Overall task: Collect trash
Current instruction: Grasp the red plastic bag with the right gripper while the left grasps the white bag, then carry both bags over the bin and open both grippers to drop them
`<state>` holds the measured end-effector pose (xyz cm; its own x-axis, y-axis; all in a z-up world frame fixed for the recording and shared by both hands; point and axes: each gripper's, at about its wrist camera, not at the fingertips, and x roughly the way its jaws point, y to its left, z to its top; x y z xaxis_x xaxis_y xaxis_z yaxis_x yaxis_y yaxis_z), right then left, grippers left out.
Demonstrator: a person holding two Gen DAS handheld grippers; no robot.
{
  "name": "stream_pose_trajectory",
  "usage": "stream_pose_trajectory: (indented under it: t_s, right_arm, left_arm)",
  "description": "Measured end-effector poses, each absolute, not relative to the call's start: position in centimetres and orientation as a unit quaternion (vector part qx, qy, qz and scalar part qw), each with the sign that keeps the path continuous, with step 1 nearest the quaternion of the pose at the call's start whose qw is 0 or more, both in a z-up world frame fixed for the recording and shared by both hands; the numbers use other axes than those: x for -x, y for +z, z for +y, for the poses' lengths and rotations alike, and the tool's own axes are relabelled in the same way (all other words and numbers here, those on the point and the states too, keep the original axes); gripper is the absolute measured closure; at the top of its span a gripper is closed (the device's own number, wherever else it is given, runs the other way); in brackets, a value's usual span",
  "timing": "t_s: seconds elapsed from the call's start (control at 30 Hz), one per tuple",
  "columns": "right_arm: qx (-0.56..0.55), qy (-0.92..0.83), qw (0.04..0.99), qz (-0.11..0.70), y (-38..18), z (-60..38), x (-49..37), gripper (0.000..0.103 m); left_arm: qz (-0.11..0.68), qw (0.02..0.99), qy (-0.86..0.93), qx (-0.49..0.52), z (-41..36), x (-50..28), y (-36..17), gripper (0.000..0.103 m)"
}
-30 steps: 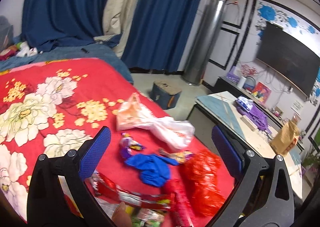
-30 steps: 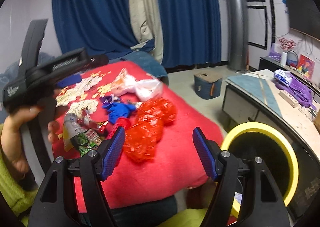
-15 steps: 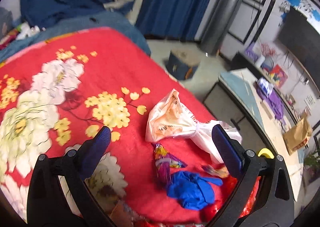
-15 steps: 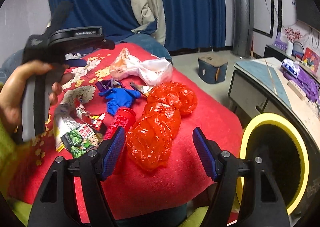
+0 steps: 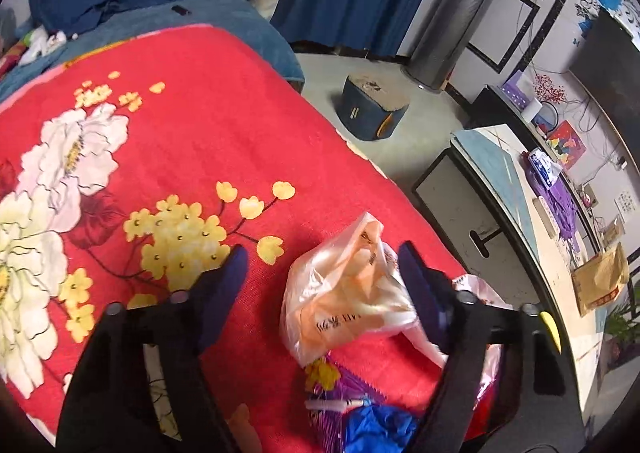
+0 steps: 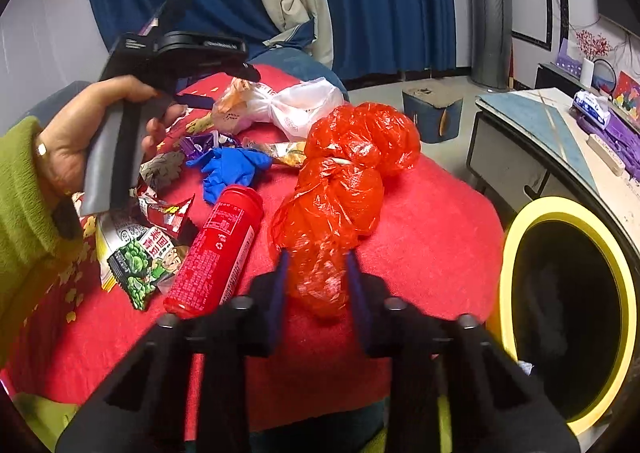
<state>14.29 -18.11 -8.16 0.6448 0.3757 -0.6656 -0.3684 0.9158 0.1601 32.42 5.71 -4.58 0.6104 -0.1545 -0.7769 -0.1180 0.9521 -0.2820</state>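
Observation:
Trash lies on a red flowered blanket (image 5: 192,133). My left gripper (image 5: 322,273) is open over a white and orange plastic bag (image 5: 344,305), with its right finger against the bag's edge. My right gripper (image 6: 316,281) has closed in around the near end of a red plastic bag (image 6: 336,189), the fingers touching its sides. A red can (image 6: 216,249), a blue glove (image 6: 232,169), a green snack wrapper (image 6: 140,261) and a purple wrapper (image 5: 344,385) lie beside them. The left gripper body (image 6: 160,65) shows in the right wrist view.
A black bin with a yellow rim (image 6: 568,305) stands right of the bed. A low table (image 5: 532,221) with clutter runs along the right. A dark blue box (image 5: 372,113) sits on the floor beside a tall metal cylinder (image 5: 452,13). Blue curtains hang behind.
My left gripper moved forward and down over the white and orange bag and narrowed. My right gripper moved forward to the red bag and its fingers closed in on the bag's near end.

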Motion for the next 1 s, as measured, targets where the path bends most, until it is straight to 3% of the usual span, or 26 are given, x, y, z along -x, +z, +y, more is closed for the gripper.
stream_pose_trajectory:
  t_s: [0.07,0.1,0.33,1.0]
  right_arm:
    - [-0.005,0.206,0.909,0.362,-7.9,-18.1,-14.0,0.089]
    - [-0.006,0.205,0.910,0.360,-7.8,-18.1,-14.0,0.089]
    - [-0.010,0.200,0.919,0.339,-6.8,-18.8,-13.2,0.091]
    - [0.012,0.233,0.936,0.265,-2.2,-18.6,-11.1,0.091]
  left_arm:
    - [0.451,0.876,-0.019,0.169,5.9,-32.9,-5.2,0.052]
    - [0.453,0.873,-0.024,0.180,6.1,-32.9,-5.4,0.061]
    - [0.441,0.877,-0.036,0.187,6.2,-32.4,-5.0,0.082]
    - [0.259,0.951,-0.007,0.166,7.6,-21.5,4.7,0.085]
